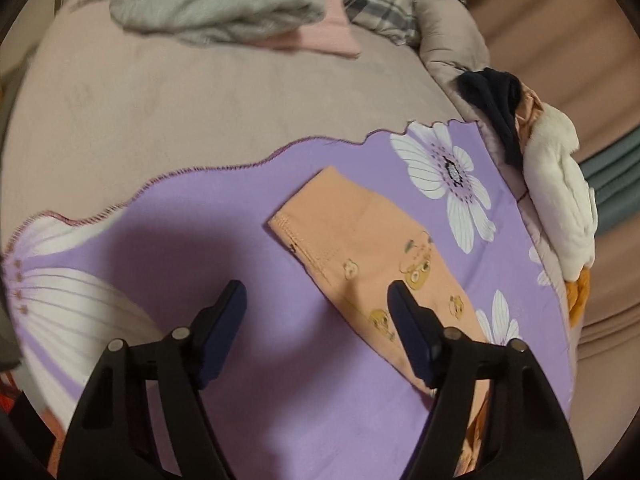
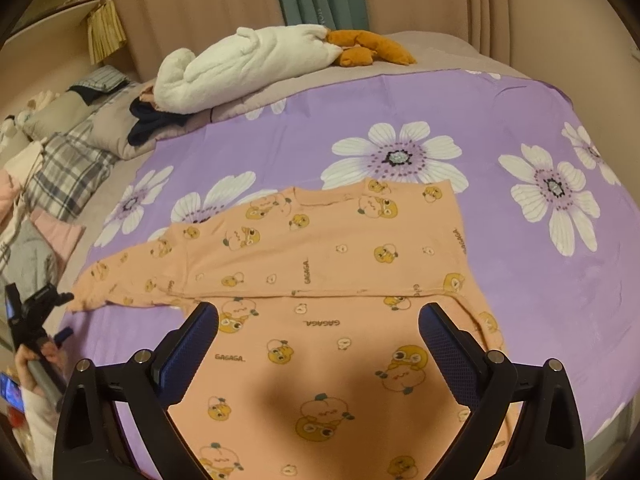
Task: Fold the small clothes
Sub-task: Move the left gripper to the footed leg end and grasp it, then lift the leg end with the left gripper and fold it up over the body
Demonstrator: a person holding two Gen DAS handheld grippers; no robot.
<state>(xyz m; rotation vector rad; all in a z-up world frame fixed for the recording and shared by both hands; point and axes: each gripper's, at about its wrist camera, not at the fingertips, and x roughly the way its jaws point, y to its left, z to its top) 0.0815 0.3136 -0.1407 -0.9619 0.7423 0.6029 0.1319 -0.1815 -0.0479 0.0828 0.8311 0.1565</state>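
A peach long-sleeved top (image 2: 320,248) printed with yellow cartoon figures lies flat on a purple cloth with white flowers (image 2: 520,280). One sleeve (image 2: 120,276) stretches out to the left. In the left wrist view that sleeve (image 1: 352,232) lies cuff-end away from me. My left gripper (image 1: 316,296) hovers open over it, and its right finger (image 1: 404,312) is above the sleeve with nothing pinched. My right gripper (image 2: 320,312) stands open over the top's body, with nothing between its fingers. The left gripper (image 2: 38,320) also shows at the far left, beside the cuff, held by a hand (image 2: 28,364).
A white plush toy with orange feet (image 2: 248,64) lies at the bed's far edge beside dark folded clothes (image 2: 152,120). Grey and pink garments (image 1: 240,12) and a plaid cloth (image 1: 380,0) are piled on the beige bedding (image 1: 200,100). Curtains hang behind the bed.
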